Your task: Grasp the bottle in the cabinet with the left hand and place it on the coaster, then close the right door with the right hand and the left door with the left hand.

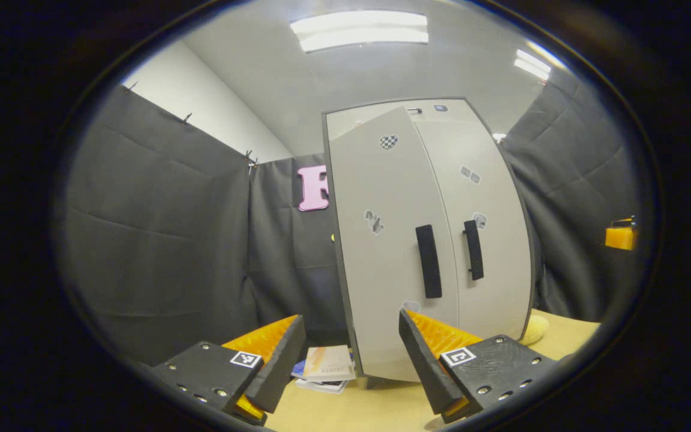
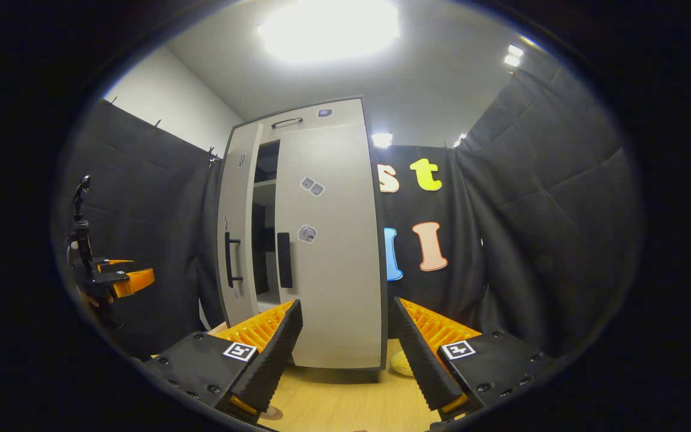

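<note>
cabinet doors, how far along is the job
Looks done: the right door sits flush against the cabinet. In hand: the left door stands ajar, a dark gap beside it showing shelves; the left gripper is open and empty, facing that door's handle. The right gripper is open too. Left: pushing the left door shut. Bottle and coaster: can't tell.

Cabinet point(image 1: 429, 240) stands on the wooden table point(image 1: 357, 411), filling the middle ground. Left door point(image 1: 381, 252) ajar, swung partway out — it blocks a straight reach inside from the left gripper view. Right door point(image 2: 330, 246) nearly flush; a narrow dark gap point(image 2: 264, 228) between the two doors in the right gripper view, shelves behind it. Stack of booklets point(image 1: 326, 367) lies on the table just left of the cabinet's foot. Bare tabletop before the doors — open passage. Black cloth wall point(image 1: 159, 240) close on either side.
</note>
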The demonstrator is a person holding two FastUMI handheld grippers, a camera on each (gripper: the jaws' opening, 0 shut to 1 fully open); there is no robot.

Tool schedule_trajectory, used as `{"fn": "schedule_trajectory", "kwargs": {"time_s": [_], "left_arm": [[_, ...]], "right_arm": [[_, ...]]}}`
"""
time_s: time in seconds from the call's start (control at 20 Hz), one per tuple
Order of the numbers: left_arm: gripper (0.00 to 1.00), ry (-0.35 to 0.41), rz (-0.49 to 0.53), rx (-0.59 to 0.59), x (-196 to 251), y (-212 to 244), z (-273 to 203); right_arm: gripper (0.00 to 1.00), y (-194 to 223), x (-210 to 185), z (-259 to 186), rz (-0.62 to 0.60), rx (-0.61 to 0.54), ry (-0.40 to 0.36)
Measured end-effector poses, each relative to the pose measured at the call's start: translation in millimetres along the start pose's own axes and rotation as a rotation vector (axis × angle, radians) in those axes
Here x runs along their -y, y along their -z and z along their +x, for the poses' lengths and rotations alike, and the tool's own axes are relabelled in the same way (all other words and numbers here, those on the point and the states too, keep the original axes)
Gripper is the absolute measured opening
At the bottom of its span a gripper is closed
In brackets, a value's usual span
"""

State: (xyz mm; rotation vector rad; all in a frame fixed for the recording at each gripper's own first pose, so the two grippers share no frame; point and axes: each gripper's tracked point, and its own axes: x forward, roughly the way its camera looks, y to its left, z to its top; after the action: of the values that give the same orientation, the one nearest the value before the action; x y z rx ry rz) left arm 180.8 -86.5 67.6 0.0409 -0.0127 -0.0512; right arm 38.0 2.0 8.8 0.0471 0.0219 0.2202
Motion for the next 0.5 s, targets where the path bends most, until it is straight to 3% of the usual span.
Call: {"fn": "schedule_trajectory", "kwargs": {"time_s": [0.05, 0.1, 0.15, 0.25, 0.5], "left_arm": [[0.99, 0.006, -0.006, -0.001, 0, 0, 0], [0.85, 0.010, -0.016, -0.004, -4, 4, -2], [0.85, 0.010, -0.026, -0.009, -5, 3, -2], [0.99, 0.005, -0.039, 0.002, -9, 4, 0], [0.99, -0.019, -0.013, 0.020, -7, 2, -10]], "right_arm": [[0.92, -3, -2, -3, 0.000, 0.005, 0.003], [0.95, -6, -5, -8, -0.002, 0.010, 0.002], [0.96, -8, -8, -12, -0.007, 0.016, 0.000], [0.96, -15, -10, -19, -0.022, 0.033, 0.014], [0.96, -19, -23, -33, -0.037, 0.052, 0.020]]}}
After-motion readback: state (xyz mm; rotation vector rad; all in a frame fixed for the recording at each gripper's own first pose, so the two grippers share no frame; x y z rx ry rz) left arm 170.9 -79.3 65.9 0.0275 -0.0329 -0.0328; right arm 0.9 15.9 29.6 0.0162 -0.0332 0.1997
